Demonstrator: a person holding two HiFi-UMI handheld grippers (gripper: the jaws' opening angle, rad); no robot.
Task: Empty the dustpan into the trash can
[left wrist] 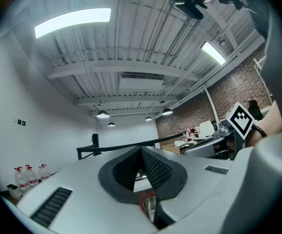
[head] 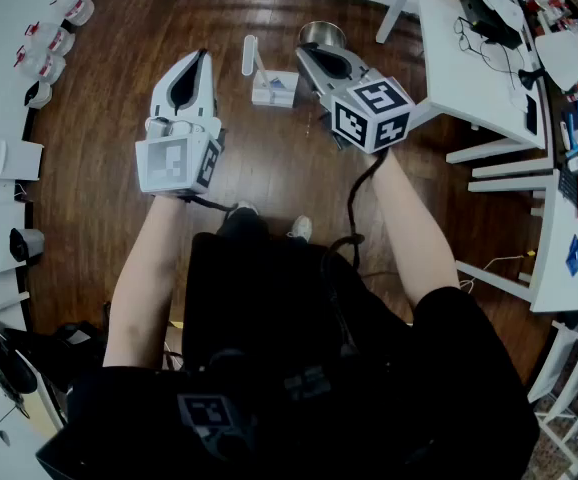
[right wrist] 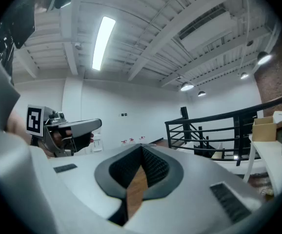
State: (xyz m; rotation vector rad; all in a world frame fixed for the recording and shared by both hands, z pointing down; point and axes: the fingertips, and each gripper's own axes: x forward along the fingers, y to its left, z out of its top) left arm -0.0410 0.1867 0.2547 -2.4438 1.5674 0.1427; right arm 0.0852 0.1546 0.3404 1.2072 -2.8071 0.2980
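Both shut and empty, left claw [head: 202,55] and right claw [head: 303,53]; best open one, grip the dustpan [head: 274,92] handle, keep it level

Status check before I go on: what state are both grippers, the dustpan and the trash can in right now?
left gripper: shut, nothing between the jaws.
right gripper: shut, nothing between the jaws.
dustpan: on the floor, handle upright, untouched; contents too small to tell.
trash can: upright on the floor, top open, beside the dustpan.
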